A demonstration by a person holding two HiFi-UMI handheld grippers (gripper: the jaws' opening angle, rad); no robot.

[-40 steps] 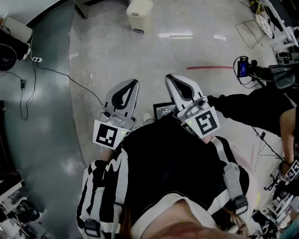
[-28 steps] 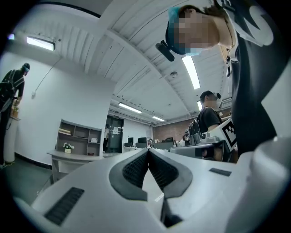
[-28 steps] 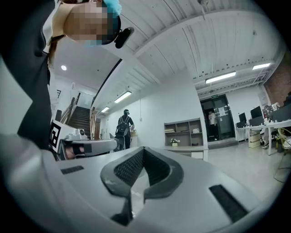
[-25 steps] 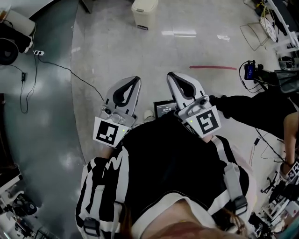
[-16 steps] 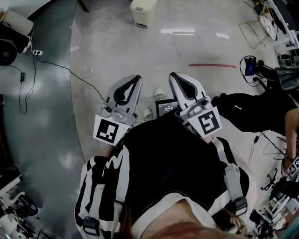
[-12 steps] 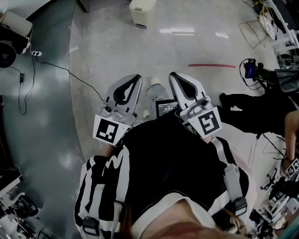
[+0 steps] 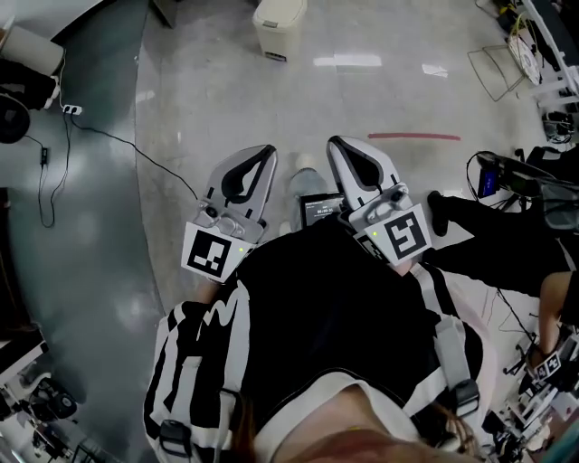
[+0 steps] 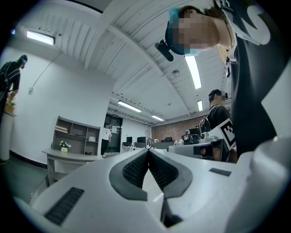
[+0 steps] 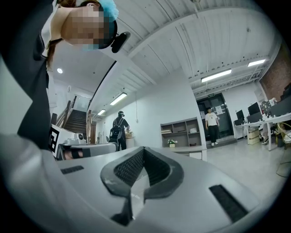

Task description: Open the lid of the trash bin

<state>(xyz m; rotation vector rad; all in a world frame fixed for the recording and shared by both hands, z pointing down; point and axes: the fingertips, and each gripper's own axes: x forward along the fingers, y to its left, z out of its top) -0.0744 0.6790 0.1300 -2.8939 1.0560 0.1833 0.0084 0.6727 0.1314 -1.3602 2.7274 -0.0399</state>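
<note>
The trash bin (image 7: 272,26) is cream with its lid down, standing on the floor at the top of the head view. Both grippers are held close to my chest, far short of the bin, pointing forward. My left gripper (image 7: 265,153) is shut with nothing in it, and so is my right gripper (image 7: 334,145). In the left gripper view the left gripper (image 8: 148,152) has its dark pads pressed together and looks up at the ceiling. In the right gripper view the right gripper (image 9: 143,149) is the same. The bin is in neither gripper view.
A black cable (image 7: 116,139) runs over the floor from a power strip (image 7: 69,110) at the left. Red tape (image 7: 414,137) marks the floor at the right. Beside it sits a person in black (image 7: 507,240) near equipment. A small screen (image 7: 321,209) hangs at my chest.
My foot has come forward between the grippers and the view has shifted slightly. The person at the right has moved. Both grippers stay shut in the same pose.
</note>
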